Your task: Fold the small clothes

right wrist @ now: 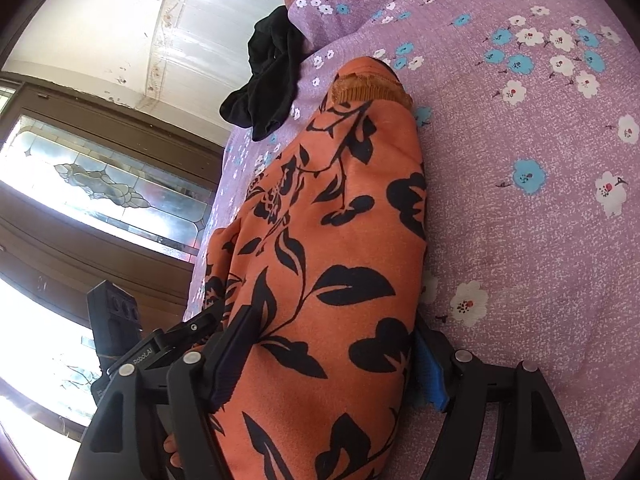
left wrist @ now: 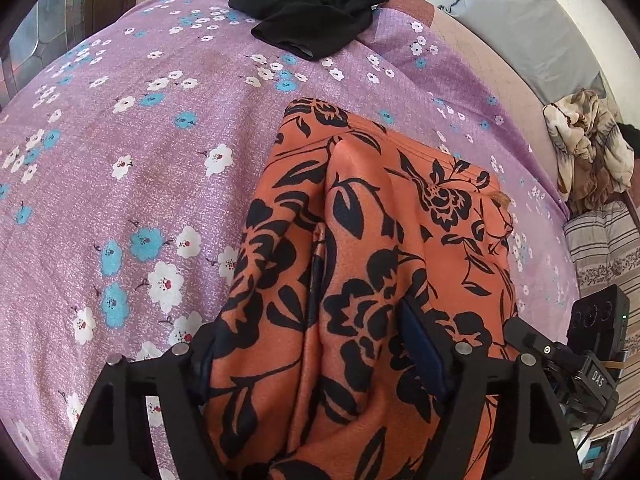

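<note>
Left wrist view: left gripper (left wrist: 320,356) fingers straddle a bunched fold of the orange floral garment (left wrist: 372,240), pads slack, nothing clamped. Right gripper (right wrist: 332,360) likewise around its near end. Garment lies on the bed (left wrist: 120,140). Thin, limp, probably slippery; pinch hems or corners.

The orange floral garment (left wrist: 360,280) runs off the bottom edge in both wrist views, so its near end is unseen. It drapes over the left gripper's (left wrist: 320,360) left fingertip and hides most of the right gripper's (right wrist: 332,364) pads; whether either grips cannot be told. The black garment (right wrist: 268,80) is partly hidden behind the bedsheet's (right wrist: 520,240) edge.
</note>
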Action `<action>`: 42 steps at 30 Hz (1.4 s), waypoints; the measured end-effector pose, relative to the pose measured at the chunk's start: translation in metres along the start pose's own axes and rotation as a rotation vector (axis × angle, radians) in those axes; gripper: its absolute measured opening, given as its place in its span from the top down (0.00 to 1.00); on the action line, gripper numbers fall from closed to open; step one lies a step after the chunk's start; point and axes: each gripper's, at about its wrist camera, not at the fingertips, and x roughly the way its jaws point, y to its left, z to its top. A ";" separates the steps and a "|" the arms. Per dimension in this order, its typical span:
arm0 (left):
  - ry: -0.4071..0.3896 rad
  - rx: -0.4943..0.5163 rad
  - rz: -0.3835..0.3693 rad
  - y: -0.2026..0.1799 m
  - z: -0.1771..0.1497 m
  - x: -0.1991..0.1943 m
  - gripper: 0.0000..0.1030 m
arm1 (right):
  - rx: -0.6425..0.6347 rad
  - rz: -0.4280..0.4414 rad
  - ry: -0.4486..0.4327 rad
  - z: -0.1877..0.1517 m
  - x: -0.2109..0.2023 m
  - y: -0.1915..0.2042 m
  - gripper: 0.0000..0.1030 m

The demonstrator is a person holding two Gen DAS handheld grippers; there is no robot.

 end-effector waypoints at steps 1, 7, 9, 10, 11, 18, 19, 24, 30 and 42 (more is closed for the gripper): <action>-0.005 0.009 0.010 -0.002 -0.001 0.000 0.24 | -0.004 0.000 -0.003 0.000 0.000 0.000 0.26; -0.030 0.057 0.061 -0.009 -0.005 -0.006 0.24 | -0.026 0.000 -0.014 -0.003 0.002 0.004 0.23; -0.037 0.069 0.074 -0.011 -0.005 -0.007 0.24 | -0.029 0.000 -0.015 -0.003 0.002 0.005 0.22; -0.040 0.075 0.080 -0.013 -0.005 -0.007 0.24 | -0.029 0.001 -0.015 -0.004 0.002 0.005 0.22; -0.044 0.082 0.086 -0.014 -0.005 -0.007 0.24 | -0.029 0.001 -0.015 -0.004 0.002 0.005 0.22; -0.064 0.121 0.125 -0.020 -0.005 -0.008 0.24 | -0.029 0.001 -0.016 -0.004 0.002 0.004 0.21; -0.065 0.124 0.128 -0.021 -0.006 -0.008 0.24 | -0.029 0.001 -0.016 -0.004 0.002 0.004 0.21; -0.062 0.127 0.130 -0.022 -0.005 -0.007 0.24 | -0.036 0.002 -0.018 -0.004 0.003 0.007 0.21; -0.059 0.127 0.128 -0.022 -0.005 -0.007 0.24 | -0.040 0.001 -0.020 -0.004 0.004 0.007 0.21; -0.007 0.055 0.029 -0.006 0.005 -0.012 0.24 | 0.001 0.001 0.030 0.007 0.000 0.004 0.21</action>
